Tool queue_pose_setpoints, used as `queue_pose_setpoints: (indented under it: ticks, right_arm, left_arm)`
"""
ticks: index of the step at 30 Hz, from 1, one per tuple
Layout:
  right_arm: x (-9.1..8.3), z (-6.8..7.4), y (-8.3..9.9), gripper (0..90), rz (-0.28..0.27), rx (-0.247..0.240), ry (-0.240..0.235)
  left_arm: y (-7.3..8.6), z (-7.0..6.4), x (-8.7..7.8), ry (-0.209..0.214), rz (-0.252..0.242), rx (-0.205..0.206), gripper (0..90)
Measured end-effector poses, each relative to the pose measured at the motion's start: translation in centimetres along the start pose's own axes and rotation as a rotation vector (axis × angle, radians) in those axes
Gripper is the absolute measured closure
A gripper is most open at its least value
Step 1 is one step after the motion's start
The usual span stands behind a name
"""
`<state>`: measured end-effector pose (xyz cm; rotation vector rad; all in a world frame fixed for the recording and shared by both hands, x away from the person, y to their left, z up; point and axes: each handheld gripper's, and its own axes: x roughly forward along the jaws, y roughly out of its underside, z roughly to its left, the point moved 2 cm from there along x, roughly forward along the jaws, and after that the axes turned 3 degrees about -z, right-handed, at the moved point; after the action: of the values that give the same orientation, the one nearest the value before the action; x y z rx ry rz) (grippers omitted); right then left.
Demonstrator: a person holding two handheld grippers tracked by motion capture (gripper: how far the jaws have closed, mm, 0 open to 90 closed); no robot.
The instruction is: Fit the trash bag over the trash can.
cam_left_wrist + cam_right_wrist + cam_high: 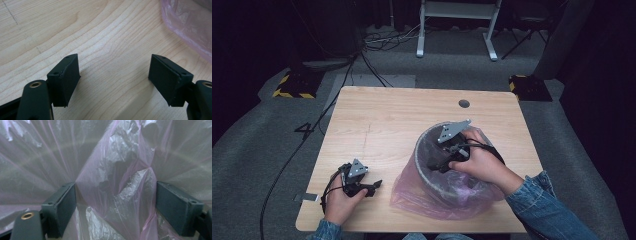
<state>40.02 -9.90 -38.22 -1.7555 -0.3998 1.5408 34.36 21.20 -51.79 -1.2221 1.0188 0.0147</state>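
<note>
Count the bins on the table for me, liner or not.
1: a grey bin lined with a pink plastic bag, at the table's front right, with the right gripper reaching inside it.

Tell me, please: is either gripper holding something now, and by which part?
Nothing is held. The left gripper is open over bare table; the right gripper is open, with the pink bag loose between its jaws.

Surface (382, 125) pale wood, fine grain; bag (422, 197) translucent pink; bin (432, 177) grey; sleeve (547, 205) blue denim.
</note>
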Motion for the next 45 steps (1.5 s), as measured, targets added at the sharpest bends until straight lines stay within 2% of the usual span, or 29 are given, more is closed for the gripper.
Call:
queue_pose_setpoints:
  ticks: [6, 11, 14, 21, 24, 26, 31, 36, 41, 45]
  right_arm:
    - [0.7, -0.1, 0.4, 19.8, 0.087, -0.029, 0.004]
    - [1.0, -0.1, 0.7, 20.0, 0.120, -0.027, 0.011]
    - [1.3, -0.1, 0.9, 19.3, 0.158, -0.028, 0.013]
    - [1.8, -0.1, 1.5, 20.3, 0.212, -0.004, 0.015]
    - [1.9, 0.0, 1.5, 23.4, 0.215, -0.002, 0.008]
    - [1.4, 0.1, 1.2, 28.7, 0.184, -0.007, -0.003]
    - [-1.1, 0.6, -0.3, 27.8, 0.065, -0.011, 0.001]
    - [-4.0, 0.9, -1.8, 27.9, -0.013, -0.027, 0.014]
    - [-7.2, 1.5, -2.7, 30.0, -0.065, -0.060, 0.023]
    - [-9.3, 2.0, -2.8, 30.5, -0.080, -0.079, 0.032]
  left_arm:
    - [0.0, 0.0, 0.0, -0.001, 0.002, 0.008, 24.6]
    - [0.0, 0.0, 0.0, -0.002, 0.003, 0.011, 24.4]
    - [0.0, 0.0, 0.0, -0.003, 0.004, 0.011, 24.3]
    - [0.0, 0.0, 0.0, -0.004, 0.002, 0.012, 24.0]
    - [0.0, 0.0, 0.0, -0.003, 0.002, 0.012, 23.8]
    - [0.0, -0.1, 0.0, -0.004, 0.002, 0.010, 23.7]
    - [0.0, -0.1, 0.0, -0.004, 0.003, 0.011, 23.4]
    - [0.0, -0.1, 0.0, -0.004, 0.003, 0.013, 23.4]
    - [0.0, -0.1, 0.0, -0.004, 0.003, 0.009, 23.1]
    - [0.0, -0.2, 0.1, 0.001, 0.005, 0.007, 22.0]
